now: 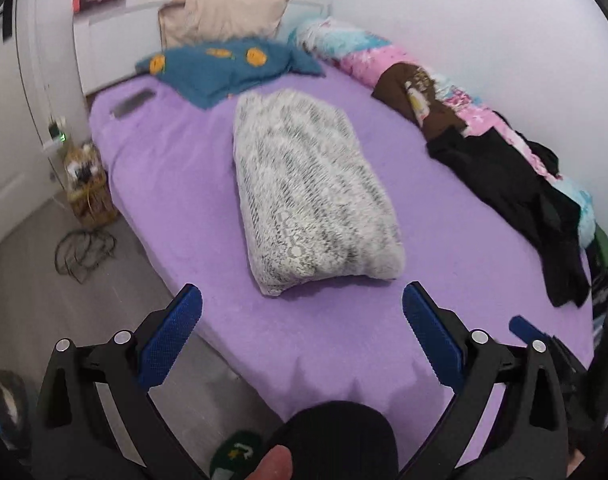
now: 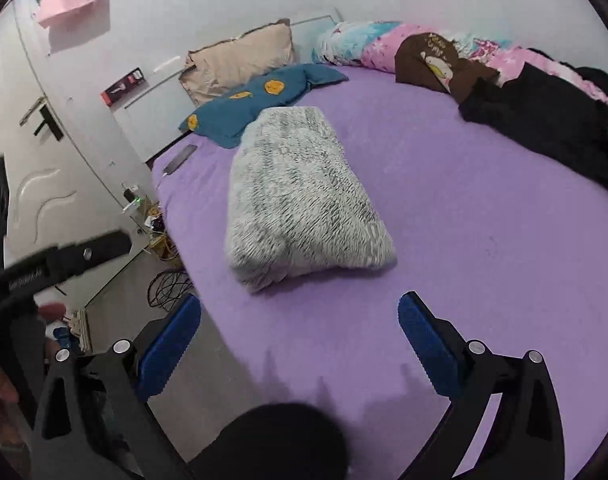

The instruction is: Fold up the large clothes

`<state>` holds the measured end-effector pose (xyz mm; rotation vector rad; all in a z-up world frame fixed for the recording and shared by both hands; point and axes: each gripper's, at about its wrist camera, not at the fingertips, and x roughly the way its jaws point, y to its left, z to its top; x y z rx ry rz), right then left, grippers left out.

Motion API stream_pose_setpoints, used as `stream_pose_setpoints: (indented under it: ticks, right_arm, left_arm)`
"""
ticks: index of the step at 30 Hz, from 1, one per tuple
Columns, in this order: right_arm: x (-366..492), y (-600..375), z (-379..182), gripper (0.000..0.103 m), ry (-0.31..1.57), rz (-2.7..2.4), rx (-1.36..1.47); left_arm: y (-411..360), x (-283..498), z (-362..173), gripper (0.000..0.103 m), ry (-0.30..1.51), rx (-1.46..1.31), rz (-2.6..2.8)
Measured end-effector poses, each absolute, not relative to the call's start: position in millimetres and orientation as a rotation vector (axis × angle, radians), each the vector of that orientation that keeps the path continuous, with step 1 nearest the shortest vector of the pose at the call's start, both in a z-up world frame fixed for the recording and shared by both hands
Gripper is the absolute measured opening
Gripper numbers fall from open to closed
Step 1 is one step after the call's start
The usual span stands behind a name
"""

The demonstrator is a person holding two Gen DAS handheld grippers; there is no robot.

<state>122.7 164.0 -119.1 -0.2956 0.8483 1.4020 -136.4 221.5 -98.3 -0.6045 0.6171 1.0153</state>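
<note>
Looking ahead of both grippers, I see the purple bed (image 1: pixel 184 184) filling most of the view. Beyond my left gripper (image 1: pixel 302 330) and right gripper (image 2: pixel 300 332), the folded grey-white garment (image 1: pixel 311 192) lies mid-bed, apart from both. Each gripper's blue fingers (image 2: pixel 423 344) stand wide apart, holding nothing. Farther off to the right, black clothing (image 2: pixel 543 116) is heaped; a blue pillow (image 1: pixel 228 66) sits behind the garment.
</note>
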Motion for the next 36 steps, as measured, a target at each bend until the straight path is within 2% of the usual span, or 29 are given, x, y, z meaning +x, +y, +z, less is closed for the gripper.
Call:
stream_pose_setpoints:
  ticks: [4, 8, 15, 36]
  right_arm:
    - [117, 127, -108, 0.097, 0.89, 1.414, -0.227]
    - [99, 99, -95, 0.097, 0.778, 1.4, -0.289]
    - [83, 59, -86, 0.097, 0.742, 1.412, -0.277]
    - [53, 45, -95, 0.097, 0.754, 1.487, -0.294]
  left_arm:
    - [182, -140, -79, 0.097, 0.603, -0.55, 0.999]
    - [148, -142, -73, 0.097, 0.625, -0.516, 0.991]
    - [104, -151, -75, 0.097, 0.653, -0.479, 0.968]
    - [63, -192, -78, 0.097, 0.646, -0.501, 0.963]
